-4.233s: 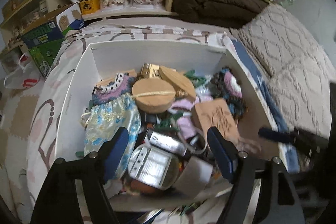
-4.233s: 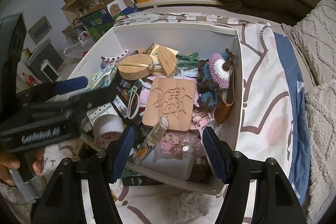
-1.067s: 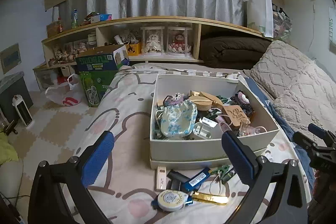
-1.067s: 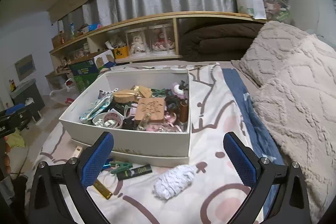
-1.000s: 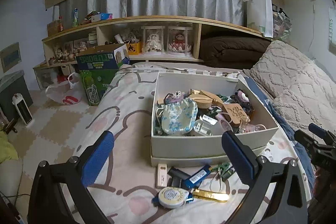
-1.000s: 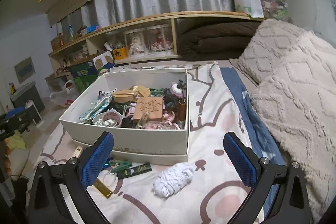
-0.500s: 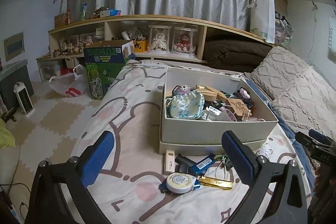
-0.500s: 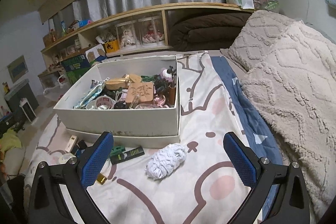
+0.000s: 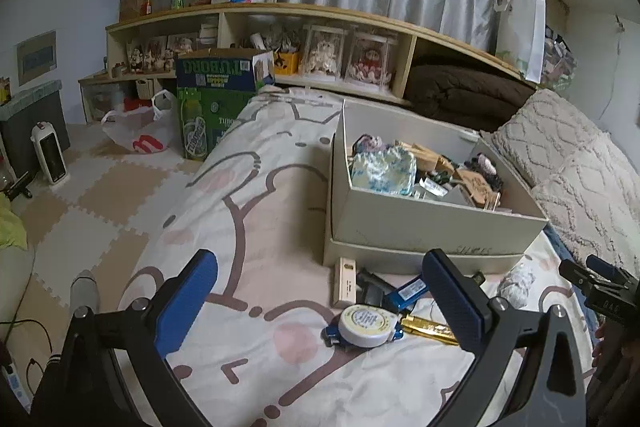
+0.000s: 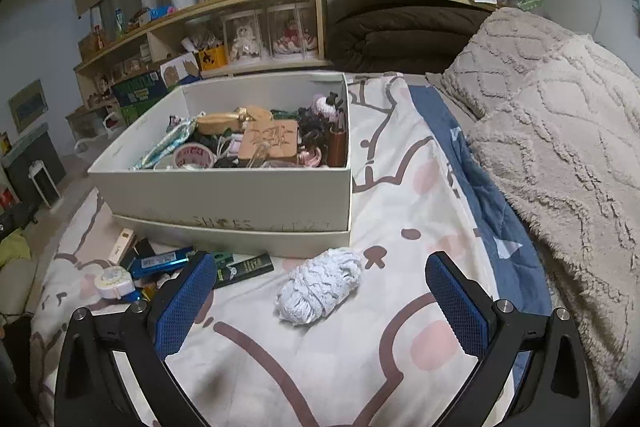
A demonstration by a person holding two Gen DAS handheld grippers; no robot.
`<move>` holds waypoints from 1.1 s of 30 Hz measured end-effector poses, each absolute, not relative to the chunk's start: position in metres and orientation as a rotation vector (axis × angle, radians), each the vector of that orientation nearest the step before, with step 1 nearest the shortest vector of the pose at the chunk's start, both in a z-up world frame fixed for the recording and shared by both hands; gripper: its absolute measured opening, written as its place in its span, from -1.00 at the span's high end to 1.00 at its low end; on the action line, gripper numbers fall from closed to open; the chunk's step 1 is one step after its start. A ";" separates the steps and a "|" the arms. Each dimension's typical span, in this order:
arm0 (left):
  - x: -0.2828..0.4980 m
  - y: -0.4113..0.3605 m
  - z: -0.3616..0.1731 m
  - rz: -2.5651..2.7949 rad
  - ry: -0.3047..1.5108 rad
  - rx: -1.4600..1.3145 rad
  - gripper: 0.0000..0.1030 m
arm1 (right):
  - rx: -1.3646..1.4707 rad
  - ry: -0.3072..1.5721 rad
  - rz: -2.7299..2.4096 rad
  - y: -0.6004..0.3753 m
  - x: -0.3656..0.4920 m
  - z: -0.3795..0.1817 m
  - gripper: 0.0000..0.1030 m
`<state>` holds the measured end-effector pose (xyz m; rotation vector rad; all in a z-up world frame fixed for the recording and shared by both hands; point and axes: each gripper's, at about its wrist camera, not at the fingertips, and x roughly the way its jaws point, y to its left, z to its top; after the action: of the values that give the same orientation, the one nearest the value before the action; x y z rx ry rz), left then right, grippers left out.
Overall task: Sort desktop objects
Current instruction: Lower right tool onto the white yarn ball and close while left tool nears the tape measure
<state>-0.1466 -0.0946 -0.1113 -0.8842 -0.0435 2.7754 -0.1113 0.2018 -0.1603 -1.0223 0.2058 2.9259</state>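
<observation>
A white box full of several small objects stands on the bed. Loose items lie in front of it: a round white tape measure, a blue lighter, a gold bar, a cream case, a dark green packet and a white yarn ball. My left gripper is open and empty, just before the tape measure. My right gripper is open and empty, with the yarn ball between its fingers' line.
The bed sheet carries pink and brown patterns. A cream knitted blanket lies on the right. Shelves with dolls and a green carton stand behind. Foam floor mats lie at left. The right gripper shows in the left view.
Both grippers have pulled back and lowered from over the box, and the left one has swung left. The loose items in front of the box are now near. Jaws opened wide.
</observation>
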 end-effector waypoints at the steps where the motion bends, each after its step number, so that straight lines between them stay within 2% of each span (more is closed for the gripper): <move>1: -0.148 -0.094 -0.115 2.774 -0.039 -0.902 -1.00 | -1.035 0.193 2.924 0.200 -0.112 -0.162 -1.00; 7: -0.159 -0.090 -0.140 2.767 -0.001 -1.036 -1.00 | -1.144 0.117 2.880 0.191 -0.124 -0.180 -1.00; 14: -0.166 -0.084 -0.162 2.747 0.014 -1.132 -1.00 | -1.270 0.179 2.804 0.198 -0.143 -0.206 -1.00; 22: -0.169 -0.074 -0.177 2.708 -0.007 -1.162 -1.00 | -1.293 0.204 2.712 0.213 -0.160 -0.220 -1.00; 28: -0.173 -0.057 -0.187 2.674 0.056 -1.187 -1.00 | -1.314 0.242 2.684 0.218 -0.163 -0.226 -1.00; 33: -0.178 -0.042 -0.198 2.642 0.103 -1.215 -1.00 | -1.313 0.192 2.703 0.210 -0.165 -0.229 -1.00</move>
<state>-0.1782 -0.0416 -0.1983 -1.2150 0.1026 2.6425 -0.1651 0.2102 -0.2286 -1.3133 0.1917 2.7032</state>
